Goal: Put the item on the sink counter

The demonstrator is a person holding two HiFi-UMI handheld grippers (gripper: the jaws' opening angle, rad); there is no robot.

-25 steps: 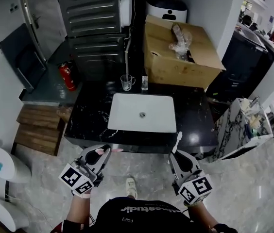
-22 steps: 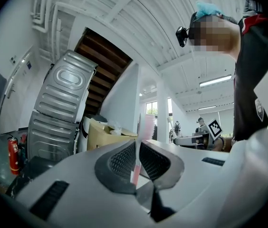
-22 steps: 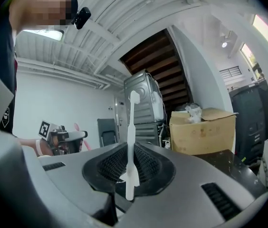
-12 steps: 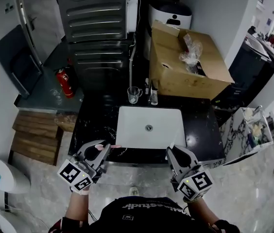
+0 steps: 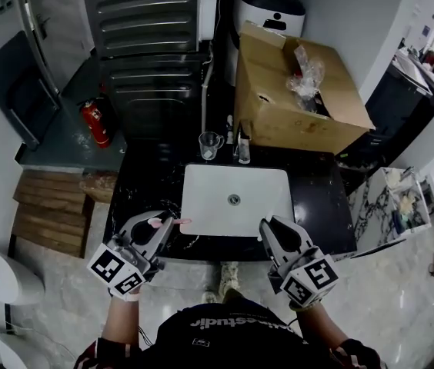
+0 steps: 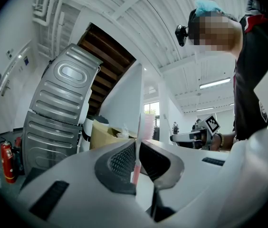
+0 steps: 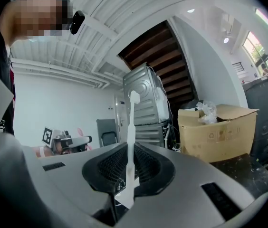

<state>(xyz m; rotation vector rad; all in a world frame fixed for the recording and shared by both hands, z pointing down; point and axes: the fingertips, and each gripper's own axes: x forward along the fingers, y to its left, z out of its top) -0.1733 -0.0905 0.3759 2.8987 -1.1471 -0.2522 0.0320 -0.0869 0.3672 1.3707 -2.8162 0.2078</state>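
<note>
My left gripper [image 5: 161,226] is shut on a pink toothbrush [image 5: 180,222], whose end pokes right over the front edge of the black sink counter [image 5: 315,206]. In the left gripper view the pink toothbrush [image 6: 137,161] stands upright between the pressed jaws of that gripper [image 6: 136,148]. My right gripper [image 5: 272,230] hovers at the counter's front right, just below the white sink basin [image 5: 236,198]. It is shut on a white toothbrush [image 7: 131,137], which rises straight up from that gripper [image 7: 130,152] with its bristle head on top.
A glass cup [image 5: 210,145] and a small bottle [image 5: 243,153] stand behind the basin. An open cardboard box [image 5: 302,98] sits at the back right, steel machines [image 5: 148,29] at the back. A red fire extinguisher [image 5: 92,123] and wooden boards [image 5: 48,214] lie to the left.
The counter has come nearer; both grippers now reach its front edge instead of hanging over the floor. Each still holds its toothbrush.
</note>
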